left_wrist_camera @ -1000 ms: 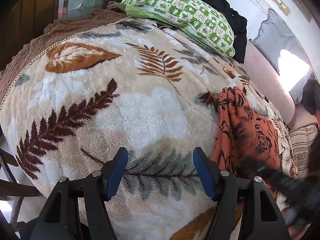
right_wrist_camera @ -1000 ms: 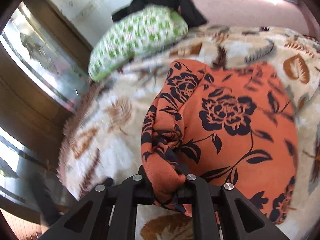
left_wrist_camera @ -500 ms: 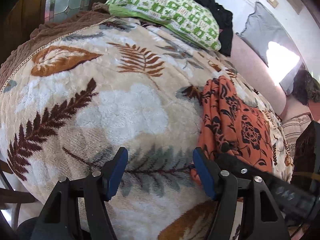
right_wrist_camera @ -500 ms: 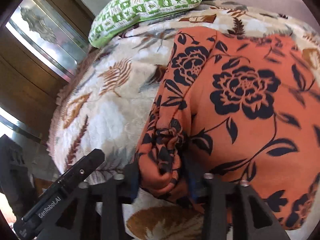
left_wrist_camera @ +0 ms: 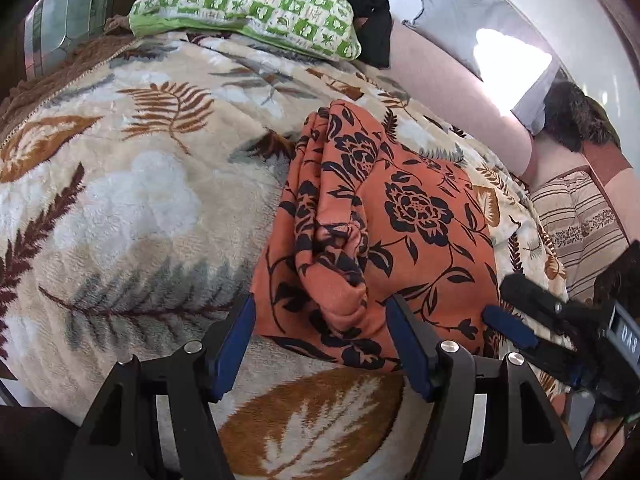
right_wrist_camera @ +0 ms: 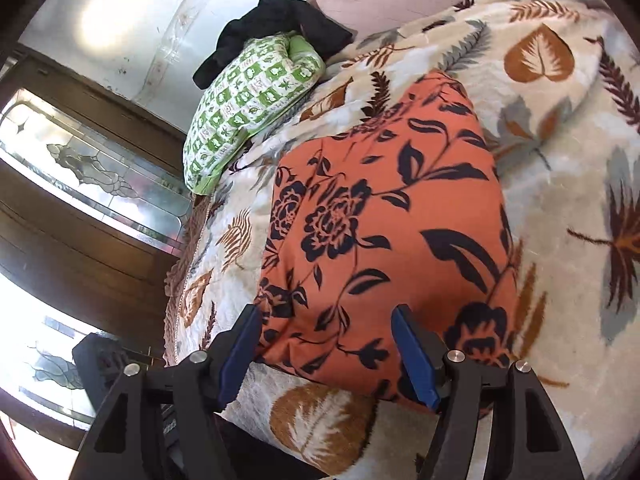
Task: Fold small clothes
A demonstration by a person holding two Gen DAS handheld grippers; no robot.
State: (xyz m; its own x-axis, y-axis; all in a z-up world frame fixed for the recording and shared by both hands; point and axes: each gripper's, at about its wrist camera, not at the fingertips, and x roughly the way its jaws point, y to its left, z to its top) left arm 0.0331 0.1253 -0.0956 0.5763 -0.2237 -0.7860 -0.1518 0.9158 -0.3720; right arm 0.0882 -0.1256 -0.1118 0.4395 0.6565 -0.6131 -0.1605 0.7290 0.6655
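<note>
Only the left wrist view shows the orange floral garment's (left_wrist_camera: 384, 240) bunched fold and the right gripper (left_wrist_camera: 505, 308) beside it. The garment lies on the leaf-print blanket (left_wrist_camera: 120, 208). The left gripper (left_wrist_camera: 322, 344) is spread, the fold's end between its blue pads, unpinched. In its own view the right gripper (right_wrist_camera: 326, 354), just opening, frames the garment's near edge.

The left tool (left_wrist_camera: 320, 344) covers the orange floral garment's (left_wrist_camera: 400, 216) near edge, the right tool's (left_wrist_camera: 516, 316) body runs off the picture's right side, and the green pillow (right_wrist_camera: 248, 96) hides most of a black cloth (right_wrist_camera: 280, 20).
</note>
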